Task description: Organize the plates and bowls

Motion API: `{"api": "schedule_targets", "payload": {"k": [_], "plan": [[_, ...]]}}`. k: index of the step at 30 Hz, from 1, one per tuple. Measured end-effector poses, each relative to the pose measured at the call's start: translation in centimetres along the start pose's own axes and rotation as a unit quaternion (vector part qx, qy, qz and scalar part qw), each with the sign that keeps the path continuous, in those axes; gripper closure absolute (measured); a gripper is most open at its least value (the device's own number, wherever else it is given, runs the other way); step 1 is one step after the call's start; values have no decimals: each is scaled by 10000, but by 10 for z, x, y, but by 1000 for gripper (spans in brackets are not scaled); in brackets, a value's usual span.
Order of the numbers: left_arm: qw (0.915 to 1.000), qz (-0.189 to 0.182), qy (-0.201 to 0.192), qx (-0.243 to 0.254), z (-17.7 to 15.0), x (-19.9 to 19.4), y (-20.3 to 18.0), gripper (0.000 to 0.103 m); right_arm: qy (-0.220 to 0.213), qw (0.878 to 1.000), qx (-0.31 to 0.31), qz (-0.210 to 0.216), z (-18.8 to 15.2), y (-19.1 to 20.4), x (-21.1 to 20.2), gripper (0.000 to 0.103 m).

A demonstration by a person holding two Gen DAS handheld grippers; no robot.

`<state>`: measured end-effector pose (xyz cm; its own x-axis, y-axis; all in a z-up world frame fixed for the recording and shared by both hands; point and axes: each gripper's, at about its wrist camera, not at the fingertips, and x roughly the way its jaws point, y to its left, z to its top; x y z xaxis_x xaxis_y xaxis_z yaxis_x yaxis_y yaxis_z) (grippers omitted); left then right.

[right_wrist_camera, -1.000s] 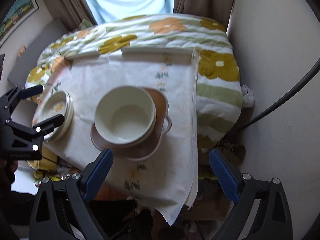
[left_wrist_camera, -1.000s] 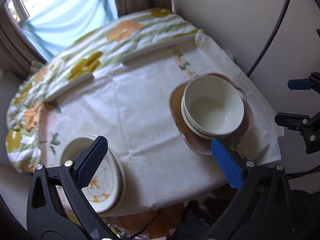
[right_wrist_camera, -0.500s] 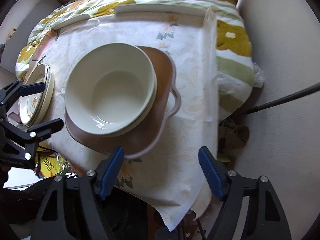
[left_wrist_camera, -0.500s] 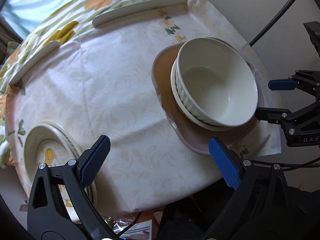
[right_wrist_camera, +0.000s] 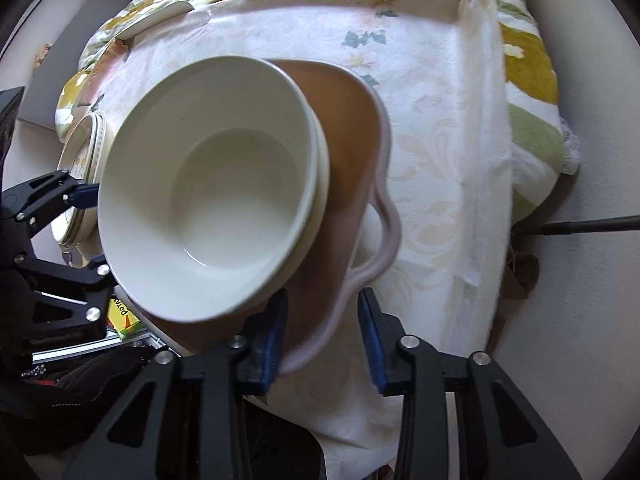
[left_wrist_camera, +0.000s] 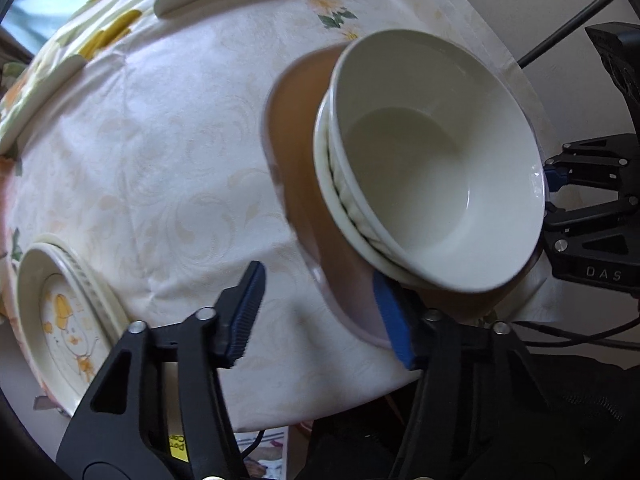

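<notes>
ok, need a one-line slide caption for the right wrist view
Right tongs open around the near rim of the brown handled dish, which carries stacked white bowls on the tablecloth.

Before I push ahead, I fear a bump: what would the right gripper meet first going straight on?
Likely the brown dish: its pale rim and handle lie between the open fingers of the right gripper, ahead of the white bowl. Depth is unclear.
</notes>
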<state>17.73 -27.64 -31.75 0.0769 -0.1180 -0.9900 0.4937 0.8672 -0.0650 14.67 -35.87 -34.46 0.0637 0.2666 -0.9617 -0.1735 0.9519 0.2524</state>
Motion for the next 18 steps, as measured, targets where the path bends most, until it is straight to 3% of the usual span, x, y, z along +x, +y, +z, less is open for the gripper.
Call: {"api": "schedule_targets", "payload": {"k": [3, 7, 18], "plan": [[10000, -12, 15, 28, 3, 9, -4, 65, -39, 9998, 42, 178, 1, -1, 7, 80], [9997, -246, -27, 36, 6, 16, -9, 89, -107, 9992, 82, 368, -1, -3, 13, 85], [9990, -65, -358, 260, 5, 9, -20, 90, -378, 9990, -144, 199, -4, 3, 8, 85]]}}
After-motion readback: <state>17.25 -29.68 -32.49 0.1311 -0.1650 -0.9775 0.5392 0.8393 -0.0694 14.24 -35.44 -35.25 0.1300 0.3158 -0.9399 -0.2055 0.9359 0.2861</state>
